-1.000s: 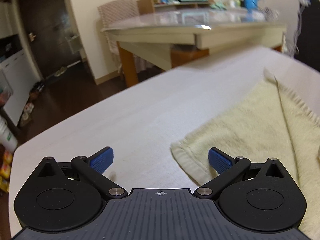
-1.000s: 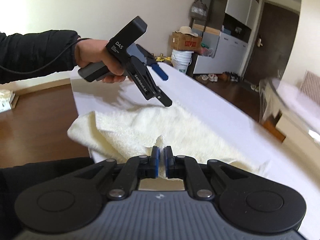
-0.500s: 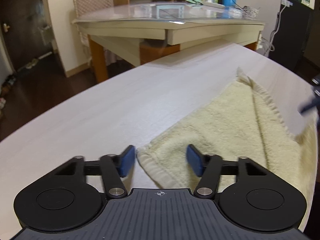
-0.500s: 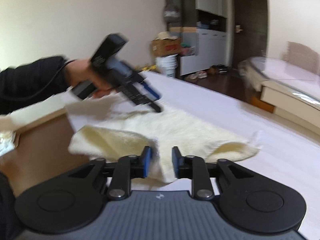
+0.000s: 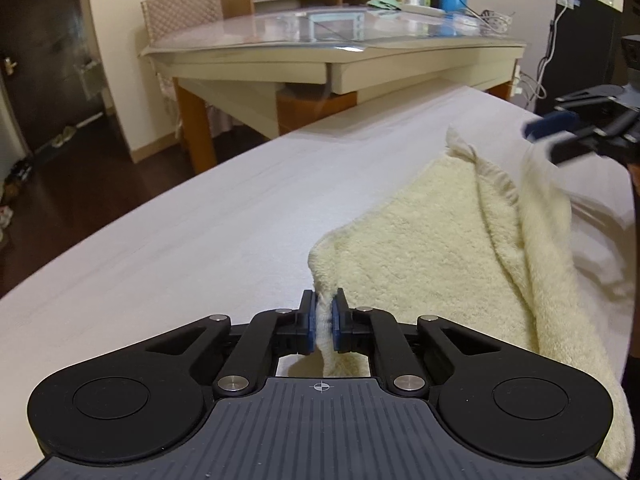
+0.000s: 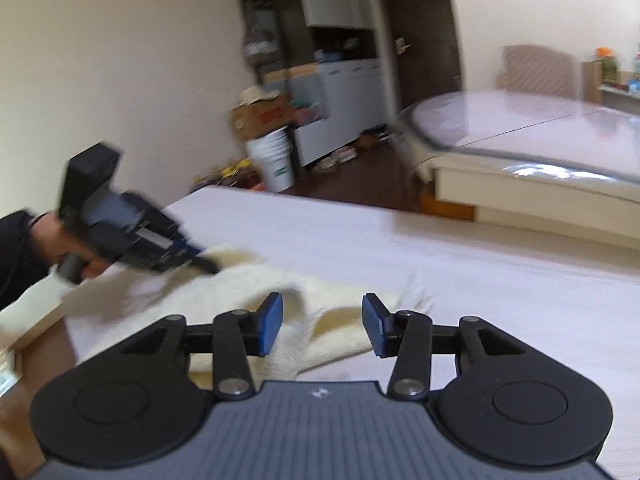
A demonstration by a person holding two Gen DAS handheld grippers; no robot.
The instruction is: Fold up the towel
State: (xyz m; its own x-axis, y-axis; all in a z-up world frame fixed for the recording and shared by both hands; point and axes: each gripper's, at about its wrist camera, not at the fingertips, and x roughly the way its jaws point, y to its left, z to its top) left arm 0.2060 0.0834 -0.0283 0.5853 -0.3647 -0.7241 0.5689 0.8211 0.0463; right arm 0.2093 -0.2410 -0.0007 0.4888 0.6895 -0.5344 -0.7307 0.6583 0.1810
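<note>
White table (image 5: 192,240) bore cream towel (image 5: 420,248); left gripper (image 5: 323,322) clamped its corner; right gripper (image 6: 322,330) opening, gripping nothing.

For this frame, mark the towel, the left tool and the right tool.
towel (image 5: 432,240), left wrist view, open pile in the middle of the top layer.
left tool (image 5: 323,322), left wrist view, between its tips, shut on the towel's corner.
right tool (image 6: 322,330), right wrist view, between its opening tips.
</note>
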